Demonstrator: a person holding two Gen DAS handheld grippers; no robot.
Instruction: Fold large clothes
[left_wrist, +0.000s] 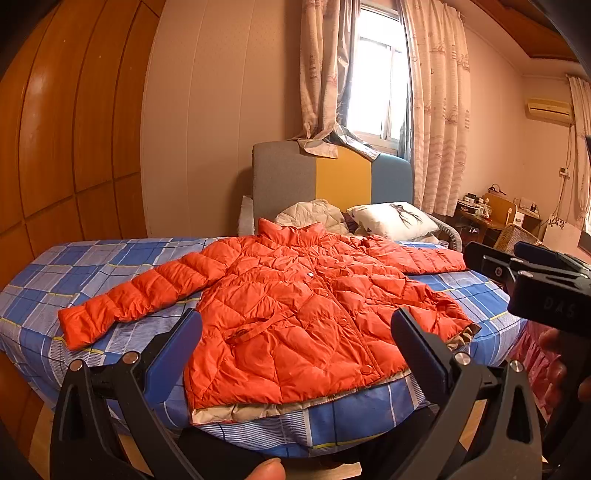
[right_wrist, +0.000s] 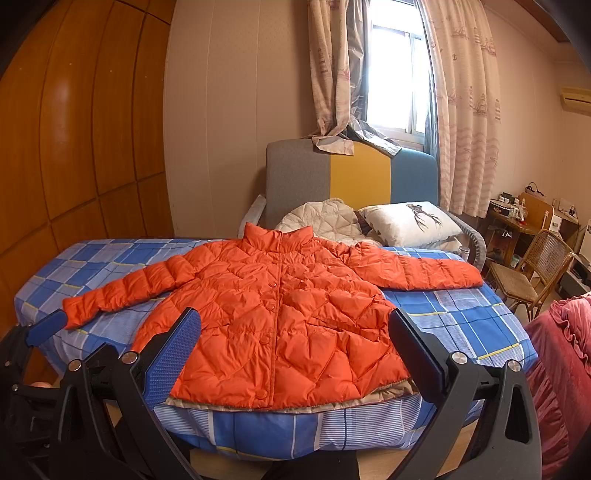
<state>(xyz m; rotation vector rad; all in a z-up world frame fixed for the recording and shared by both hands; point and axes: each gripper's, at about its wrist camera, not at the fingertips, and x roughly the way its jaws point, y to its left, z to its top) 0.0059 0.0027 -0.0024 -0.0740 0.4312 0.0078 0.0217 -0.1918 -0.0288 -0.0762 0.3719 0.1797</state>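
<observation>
Orange puffer jacket (left_wrist: 295, 306) lies front-up and spread flat on the bed (left_wrist: 110, 258), straight ahead of both your claws, with its collar at the far end and its hem nearest you at the bed's near edge. A beige lining shows along that hem. Its snaps run down the middle, and both sleeves reach out sideways: one stretches off past the left finger of your left claw (left_wrist: 295, 347), the other lies beyond the right finger, toward the far right of the bed.

Your left claw stands wide apart with nothing between its blue pads (left_wrist: 177, 350), and the jacket's lower half shows in the gap. It hovers short of the hem, not touching the fabric. Your right claw (right_wrist: 295, 347) is spread just as wide and also empty, framing the same lower part of the jacket from slightly further right. In the left view it appears off to the right, beside the bed's edge; in the right view the left claw's blue tip shows low on the left, near the sleeve cuff.

Beyond the collar sit a cream quilted bundle (right_wrist: 325, 218) and a white pillow (right_wrist: 410, 221) against a grey, yellow and blue headboard (right_wrist: 351, 177). Right of your right claw stands a wicker chair (right_wrist: 535, 266), and a dark red ruffled cloth (right_wrist: 561, 354) lies closer in.
</observation>
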